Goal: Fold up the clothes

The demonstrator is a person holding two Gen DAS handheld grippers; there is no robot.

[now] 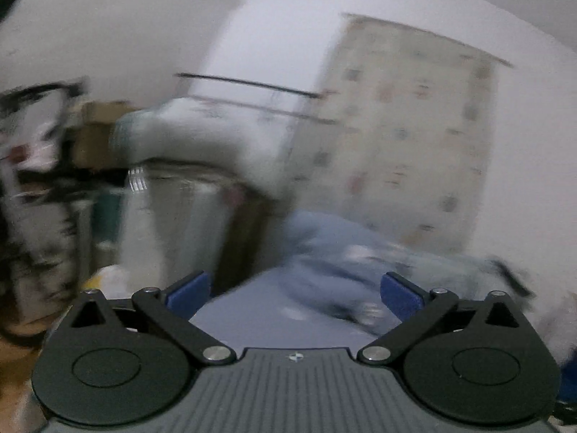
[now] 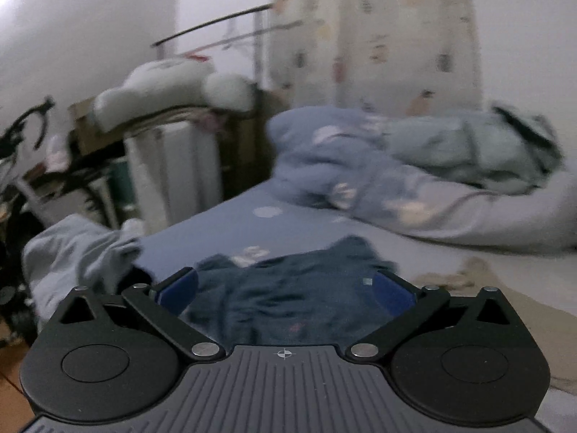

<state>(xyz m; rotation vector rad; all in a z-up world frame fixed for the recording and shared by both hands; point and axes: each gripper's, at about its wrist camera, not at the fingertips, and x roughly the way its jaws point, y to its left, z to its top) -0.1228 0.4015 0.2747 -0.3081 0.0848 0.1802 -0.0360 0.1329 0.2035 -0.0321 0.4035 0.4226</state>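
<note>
In the right wrist view a dark teal garment lies crumpled on the blue bed sheet. My right gripper hovers over it with its jaws wide apart; the cloth shows between the blue pads, which do not press on it. A light grey-blue garment hangs over the bed's left edge. A beige garment lies to the right. The left wrist view is blurred. There my left gripper is open and empty above the bare sheet.
A rumpled blue quilt is heaped at the far side of the bed. A white plush toy lies on a shelf beyond the bed's left corner, under a clothes rail. A patterned curtain hangs behind.
</note>
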